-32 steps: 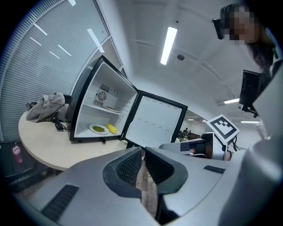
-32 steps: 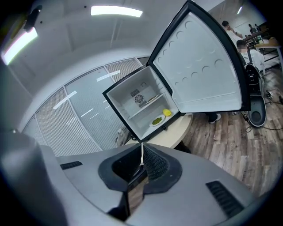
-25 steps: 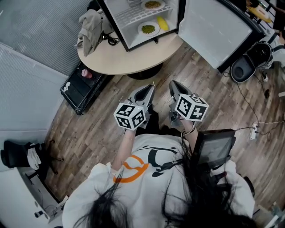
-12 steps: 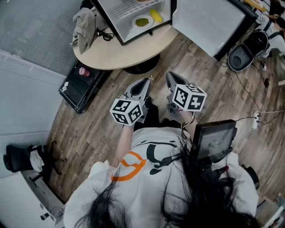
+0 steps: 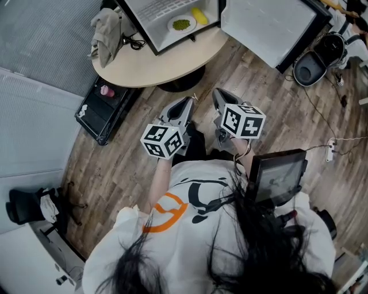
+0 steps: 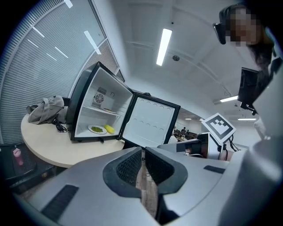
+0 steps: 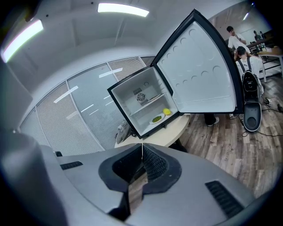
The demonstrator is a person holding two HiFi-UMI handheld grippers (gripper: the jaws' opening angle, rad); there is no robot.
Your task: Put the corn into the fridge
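Both hand-held tools are hanging empty over the wood-plank floor (image 5: 270,115), close in front of the person. The left gripper (image 5: 188,103) is carrying its jaws drawn together with nothing between them. The right gripper (image 5: 218,95), just beside it at three o'clock, is clenched the same way on nothing. Both are pointing toward twelve o'clock and are well apart from the furniture.

Out at twelve o'clock, the round beige table (image 5: 155,69) is bearing the small black fridge with a white inside (image 6: 88,112). Its white-lined door (image 5: 267,26) is standing wide open toward one o'clock. A crumpled grey cloth (image 5: 106,31) is lying on the table at the fridge's nine o'clock side.

Inside, the yellow cob of corn (image 5: 199,15) is lying on the fridge's bottom level. It is just beside a white plate of green food (image 5: 181,24), at about two o'clock from it. Whether the cob is touching the plate's rim is too small to tell.

To my eye the job is looking as good as done: the corn is sitting in the fridge and neither tool is holding anything. Only the open door is suggesting anything left, and closing it isn't part of what was asked.
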